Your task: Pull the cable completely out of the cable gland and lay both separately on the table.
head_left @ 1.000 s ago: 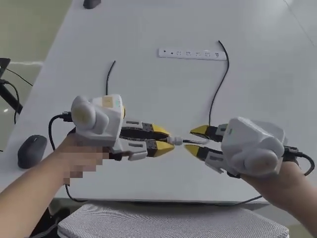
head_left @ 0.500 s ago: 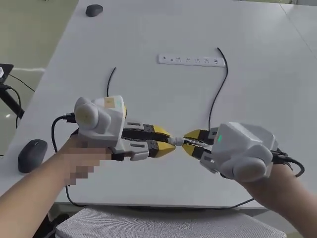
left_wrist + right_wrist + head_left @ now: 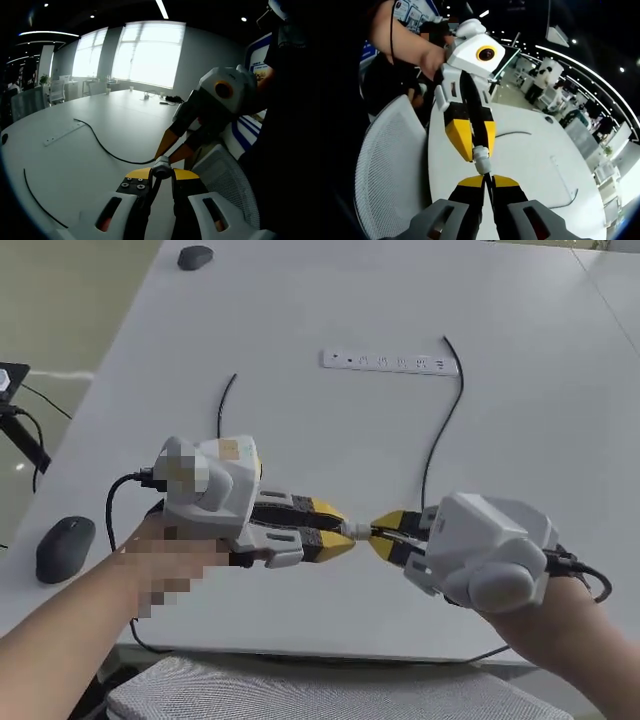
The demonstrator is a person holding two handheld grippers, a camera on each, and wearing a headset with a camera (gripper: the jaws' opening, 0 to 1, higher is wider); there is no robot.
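Above the table (image 3: 300, 300), left claw (image 3: 348, 531) pinches the gland (image 3: 161, 165); right claw (image 3: 380, 531) (facing it) pinches the cable (image 3: 487, 176).

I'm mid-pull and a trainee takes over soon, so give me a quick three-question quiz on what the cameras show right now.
1. True or false: the small white plastic cable gland lies on the white table.
2. What does the left gripper clamp? A) the cable gland B) the white power strip C) a dark computer mouse
3. Fill in: the right gripper is shut on the thin black ____ right beside the gland.
Key: 1 false, it is held above the table; 2 A; 3 cable.
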